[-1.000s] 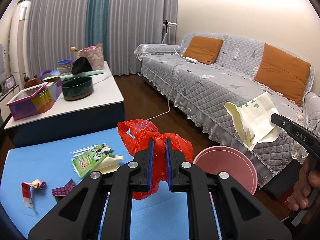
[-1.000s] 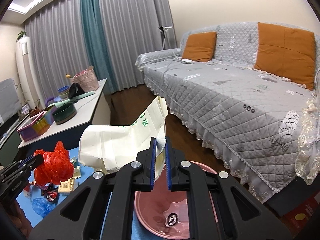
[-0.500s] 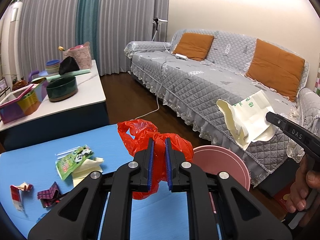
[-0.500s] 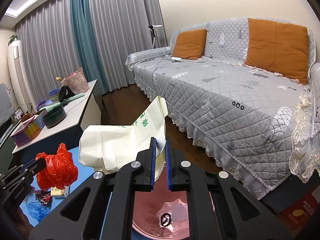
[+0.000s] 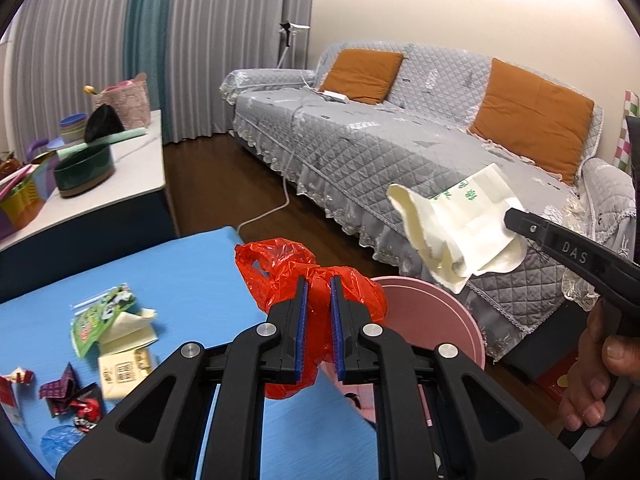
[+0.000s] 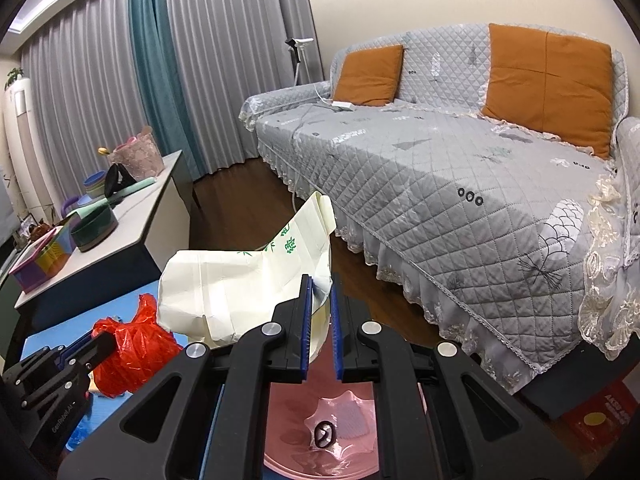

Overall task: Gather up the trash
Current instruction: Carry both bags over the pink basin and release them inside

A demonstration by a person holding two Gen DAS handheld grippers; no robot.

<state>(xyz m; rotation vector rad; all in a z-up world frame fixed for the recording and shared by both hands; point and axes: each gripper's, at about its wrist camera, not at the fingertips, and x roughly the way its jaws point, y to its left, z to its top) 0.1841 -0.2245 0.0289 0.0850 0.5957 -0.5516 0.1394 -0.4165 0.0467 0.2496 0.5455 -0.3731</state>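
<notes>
My left gripper is shut on a crumpled red plastic bag and holds it above the blue table's right edge, beside a pink bin. My right gripper is shut on a cream paper bag with green print and holds it over the pink bin, which has a small dark scrap in it. The right gripper also shows in the left wrist view, holding the paper bag. The left gripper and red bag show low left in the right wrist view.
Several wrappers lie on the blue table: a green packet, a cream card, small dark wrappers. A grey sofa with orange cushions stands right. A white side table holds bowls and baskets.
Both grippers have shifted a little to the right and closer to the pink bin, each still holding its bag. The bin's inside shows more fully under the right gripper.
</notes>
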